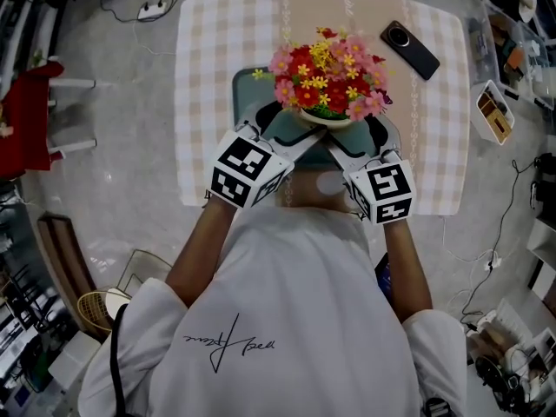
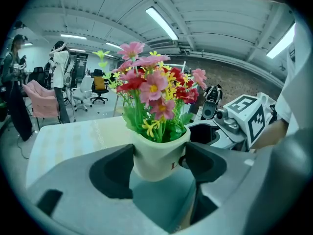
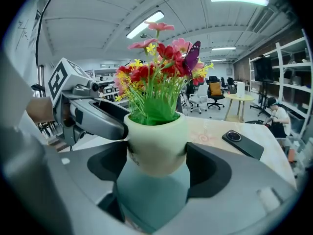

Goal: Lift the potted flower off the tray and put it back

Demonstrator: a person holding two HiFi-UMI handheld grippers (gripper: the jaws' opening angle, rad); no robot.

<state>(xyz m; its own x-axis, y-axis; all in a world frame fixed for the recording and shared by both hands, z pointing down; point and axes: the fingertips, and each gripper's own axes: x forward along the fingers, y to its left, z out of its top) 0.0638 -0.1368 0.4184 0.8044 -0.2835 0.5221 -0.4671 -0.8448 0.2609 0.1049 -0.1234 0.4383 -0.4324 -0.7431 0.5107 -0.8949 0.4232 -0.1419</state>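
Observation:
The potted flower (image 1: 328, 81) has red, pink and yellow blooms in a cream pot (image 2: 156, 155). It hangs over the teal tray (image 1: 246, 85) at the near middle of the checked table. My left gripper (image 1: 298, 139) is shut on the pot from the left, and my right gripper (image 1: 345, 146) is shut on it from the right. In the left gripper view both dark pads (image 2: 113, 173) press the pot's sides. The right gripper view shows the same grip on the pot (image 3: 156, 148). Teal tray surface (image 3: 151, 195) lies right under the pot; whether the base touches it is hidden.
A black phone (image 1: 410, 49) lies on the table's far right corner. A white box (image 1: 492, 111) sits on the floor at the right, a power strip (image 1: 155, 9) at the far left, a red-draped chair (image 1: 30, 115) further left. People (image 2: 61, 77) stand in the background.

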